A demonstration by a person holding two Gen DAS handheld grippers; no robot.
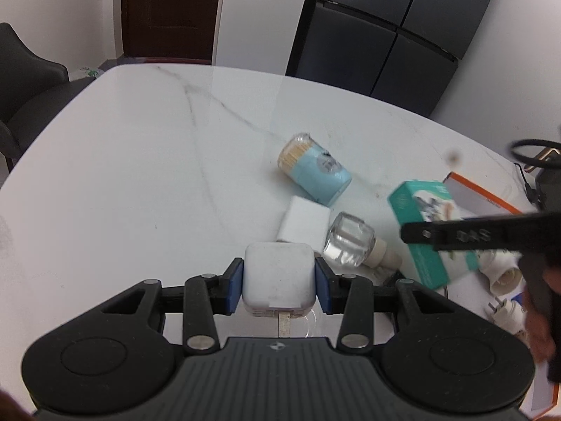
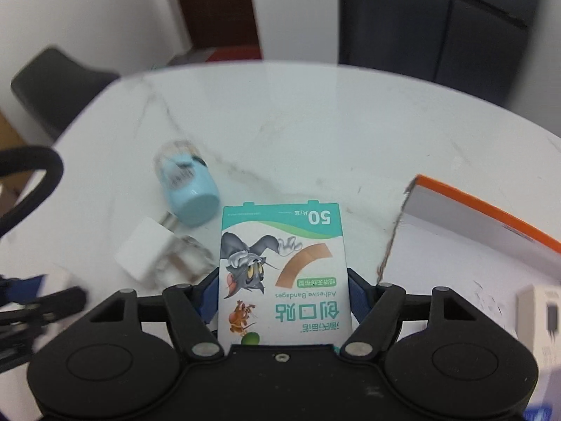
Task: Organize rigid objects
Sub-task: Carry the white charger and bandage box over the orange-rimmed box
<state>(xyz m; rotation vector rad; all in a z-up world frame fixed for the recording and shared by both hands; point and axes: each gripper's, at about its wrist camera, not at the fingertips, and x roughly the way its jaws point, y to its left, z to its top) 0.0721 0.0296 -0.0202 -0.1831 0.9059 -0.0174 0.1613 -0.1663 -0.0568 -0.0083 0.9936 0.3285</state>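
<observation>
My left gripper [image 1: 279,285] is shut on a white charger cube [image 1: 278,280], held just above the marble table [image 1: 140,175]. My right gripper [image 2: 282,296] is shut on a green adhesive bandage box [image 2: 282,273], which also shows at the right of the left wrist view [image 1: 426,224]. On the table lie a blue toothpick jar [image 1: 315,170] on its side, a second white charger [image 1: 304,225] and a clear glass bottle [image 1: 347,240]. The jar [image 2: 189,189] and charger [image 2: 143,251] also show left of the bandage box in the right wrist view.
A white box with an orange rim [image 2: 491,231] lies open at the right, with a small white carton [image 2: 540,312] in it. White plugs [image 1: 505,280] lie at the right. A dark chair [image 1: 24,80] stands left of the table; a dark fridge [image 1: 385,35] stands behind.
</observation>
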